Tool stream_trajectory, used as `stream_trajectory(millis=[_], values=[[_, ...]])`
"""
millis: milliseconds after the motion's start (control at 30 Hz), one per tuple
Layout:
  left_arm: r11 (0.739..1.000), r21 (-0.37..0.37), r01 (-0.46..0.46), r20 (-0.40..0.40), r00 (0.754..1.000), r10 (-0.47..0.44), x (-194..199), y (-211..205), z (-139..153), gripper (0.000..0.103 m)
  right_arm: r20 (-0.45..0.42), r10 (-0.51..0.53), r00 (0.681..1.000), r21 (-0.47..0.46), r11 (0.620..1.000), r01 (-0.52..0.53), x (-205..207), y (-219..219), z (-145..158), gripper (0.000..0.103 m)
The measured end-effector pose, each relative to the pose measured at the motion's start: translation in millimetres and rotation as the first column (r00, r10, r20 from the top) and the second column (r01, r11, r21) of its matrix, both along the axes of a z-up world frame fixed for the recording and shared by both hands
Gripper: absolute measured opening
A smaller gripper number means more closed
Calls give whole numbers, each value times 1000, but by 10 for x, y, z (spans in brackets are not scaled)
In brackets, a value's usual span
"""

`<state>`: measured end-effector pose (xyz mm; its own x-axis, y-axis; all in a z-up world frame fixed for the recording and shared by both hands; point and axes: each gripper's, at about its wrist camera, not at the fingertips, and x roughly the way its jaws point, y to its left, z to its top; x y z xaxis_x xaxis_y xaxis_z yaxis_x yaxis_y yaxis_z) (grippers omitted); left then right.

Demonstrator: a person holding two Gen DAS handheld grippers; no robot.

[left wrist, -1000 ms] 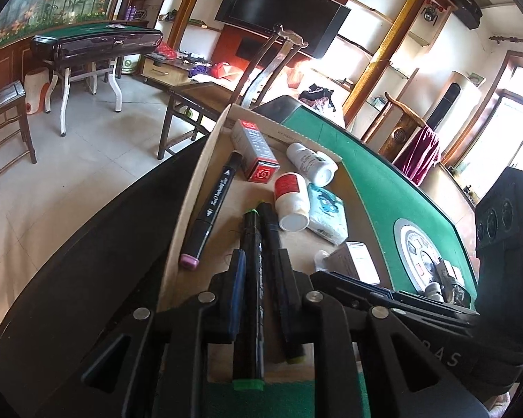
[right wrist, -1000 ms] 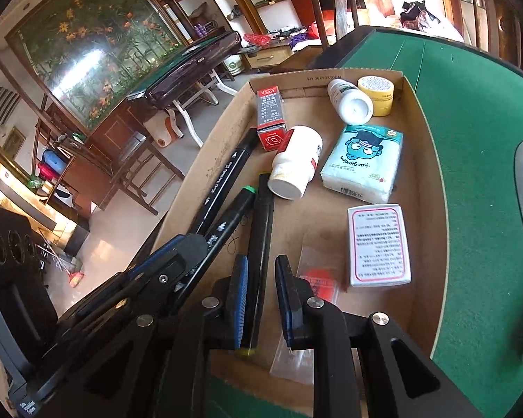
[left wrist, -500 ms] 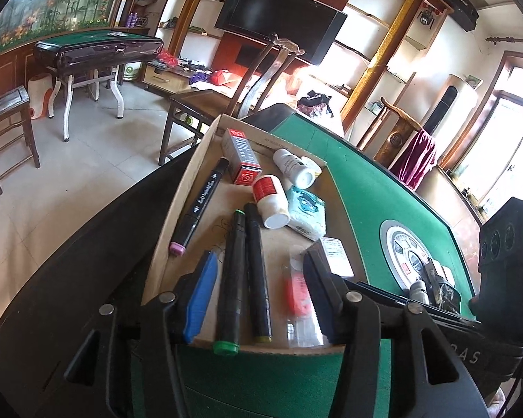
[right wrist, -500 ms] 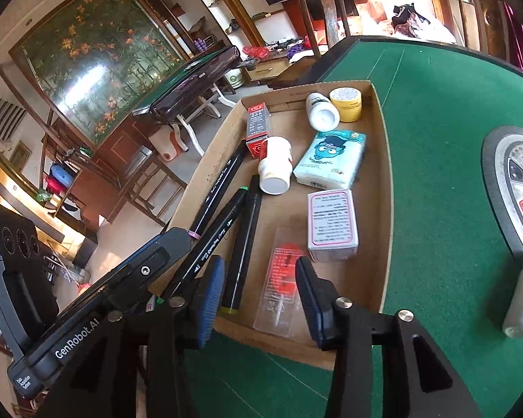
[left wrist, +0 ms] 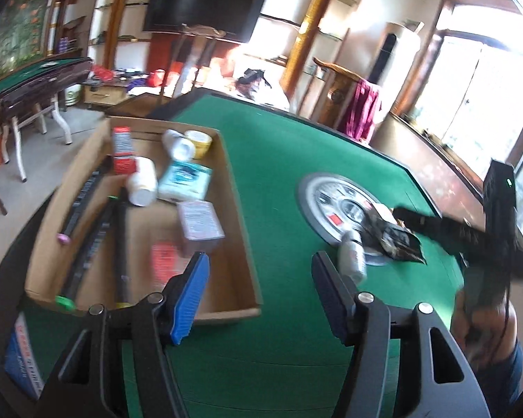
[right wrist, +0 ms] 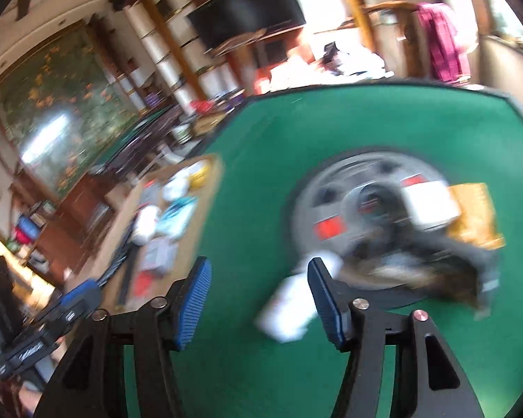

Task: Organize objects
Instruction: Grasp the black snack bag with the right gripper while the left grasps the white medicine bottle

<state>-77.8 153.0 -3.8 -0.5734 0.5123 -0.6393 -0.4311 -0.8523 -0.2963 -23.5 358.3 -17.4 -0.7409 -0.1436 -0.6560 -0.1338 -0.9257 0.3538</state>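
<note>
1. Your left gripper [left wrist: 258, 292] and right gripper [right wrist: 259, 299] have just been opening; both now gape with nothing between them.
2. The two markers [left wrist: 101, 240] you held now lie in the cardboard box [left wrist: 240, 244], to the left of both tools.
3. Ahead and right of your right gripper, a white bottle [right wrist: 289, 310] waits on the green table [right wrist: 261, 160].

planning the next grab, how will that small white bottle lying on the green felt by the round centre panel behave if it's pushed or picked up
The white bottle lies on its side on the green felt, so a sideways push would probably roll it. It looks like smooth plastic and may slip between the jaws unless gripped across the body. It seems small and probably light. The right wrist view is too blurred to add detail.
</note>
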Motion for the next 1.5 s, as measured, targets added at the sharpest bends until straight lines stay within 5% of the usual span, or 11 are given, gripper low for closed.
stream_trajectory(millis=[133,300,533,633,767,833,867,900,1500], values=[[998,-23,64,30,998,-64,77,336,-111,61,-19,-149,989,60,987,150,95,752,12,80],[991,-73,110,49,993,-107,137,640,-219,61,60,-126,990,-45,991,129,-4,1191,-359,80],[989,-83,125,76,990,-119,144,787,-303,61,194,123,973,-35,992,-119,29,717,-472,80],[989,-89,119,85,990,-111,88,829,-315,61,204,50,978,75,995,-66,33,578,-431,80],[985,-96,142,107,986,-131,0,979,-330,61,182,33,983,100,994,-52,-88,534,-498,79],[981,-112,159,110,983,-147,-30,1106,-329,61,172,24,985,165,985,-52,-76,430,-519,58],[978,-121,169,111,982,-156,-34,1167,-329,61,194,26,981,178,982,-61,-108,391,-549,34],[974,-137,181,111,980,-166,-47,1243,-334,62,190,25,982,186,981,-61,-108,393,-544,32],[917,-309,253,152,965,-215,-247,1813,-634,64,144,-43,989,92,995,30,19,706,-399,25]])
